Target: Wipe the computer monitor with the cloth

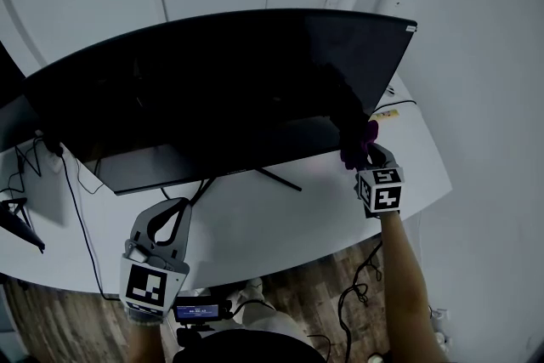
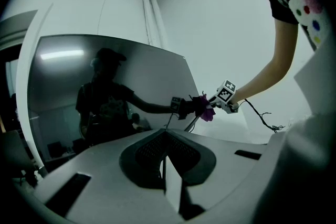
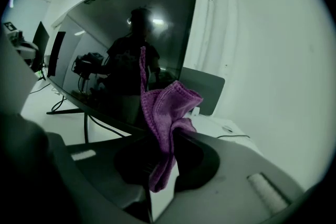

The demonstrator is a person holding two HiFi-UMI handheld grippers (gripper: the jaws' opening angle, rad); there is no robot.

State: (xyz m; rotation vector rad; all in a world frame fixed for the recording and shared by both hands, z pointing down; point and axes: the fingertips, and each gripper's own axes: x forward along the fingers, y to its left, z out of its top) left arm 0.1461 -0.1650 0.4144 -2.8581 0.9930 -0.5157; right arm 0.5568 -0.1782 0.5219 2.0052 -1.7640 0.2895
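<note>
The wide curved monitor [image 1: 221, 89] stands dark on the white desk [image 1: 280, 225]. A purple cloth [image 1: 360, 134] is pinched in my right gripper [image 1: 365, 153] and rests against the screen's lower right corner. In the right gripper view the cloth [image 3: 165, 113] bunches out from between the jaws of the right gripper [image 3: 170, 136], with the screen [image 3: 121, 34] just beyond. My left gripper [image 1: 161, 212] hangs low over the desk's front edge, shut with nothing in it. The left gripper view shows its jaws [image 2: 165, 157] closed, the monitor [image 2: 105, 86] ahead, and the cloth [image 2: 206, 110] at the screen's edge.
The monitor's thin stand legs [image 1: 276, 177] spread on the desk below the screen. Cables [image 1: 72, 183] trail over the left side of the desk. A second dark screen [image 1: 8, 110] stands at the far left. White wall behind, wooden floor [image 1: 323, 268] below the desk edge.
</note>
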